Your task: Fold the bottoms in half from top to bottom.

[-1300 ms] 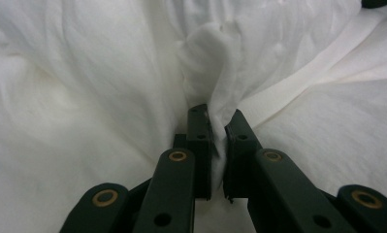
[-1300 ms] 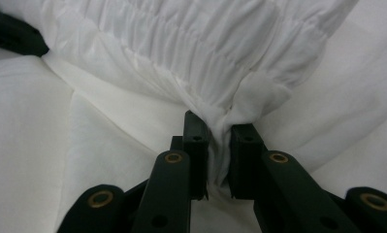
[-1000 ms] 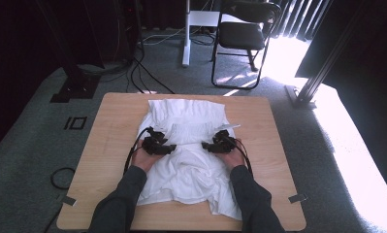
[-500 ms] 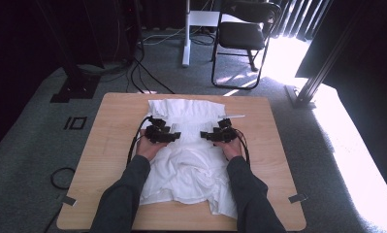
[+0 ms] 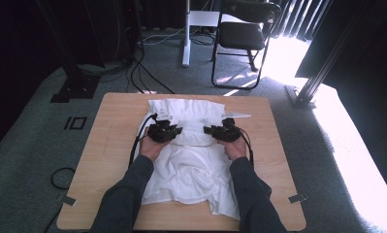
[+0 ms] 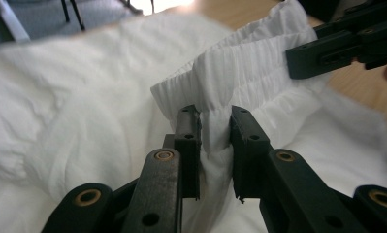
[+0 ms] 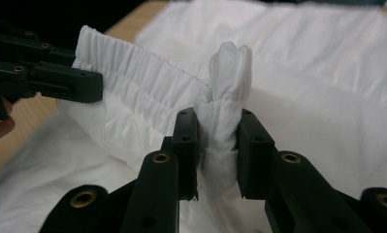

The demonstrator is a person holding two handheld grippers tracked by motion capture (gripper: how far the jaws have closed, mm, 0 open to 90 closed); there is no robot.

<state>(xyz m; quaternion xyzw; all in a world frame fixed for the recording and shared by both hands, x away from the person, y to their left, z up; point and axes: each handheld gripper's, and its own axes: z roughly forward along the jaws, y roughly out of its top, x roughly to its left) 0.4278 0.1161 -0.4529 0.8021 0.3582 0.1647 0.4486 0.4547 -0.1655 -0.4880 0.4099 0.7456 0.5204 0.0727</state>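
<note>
A white garment (image 5: 188, 162) with a gathered elastic waistband lies spread on the wooden table (image 5: 108, 145). My left gripper (image 5: 166, 131) has just closed its jaws and is shut on the waistband (image 6: 239, 73), with a bunched fold pinched between its pads (image 6: 191, 141). My right gripper (image 5: 222, 131) has also just closed, and it pinches a rolled wad of the same band (image 7: 225, 97) between its jaws. Both hold the band lifted off the cloth beneath. The other gripper (image 6: 346, 41) appears at the far end of the band in each gripper view.
A folding chair (image 5: 244, 34) and a white post (image 5: 186, 29) stand on the carpet beyond the table. Cables (image 5: 137, 73) trail on the floor at the back left. Bright sunlight falls on the floor at the right. Bare wood shows on both sides of the garment.
Both hands moved forward and up. The waistband edge, flat before, is now pinched and raised between the two grippers.
</note>
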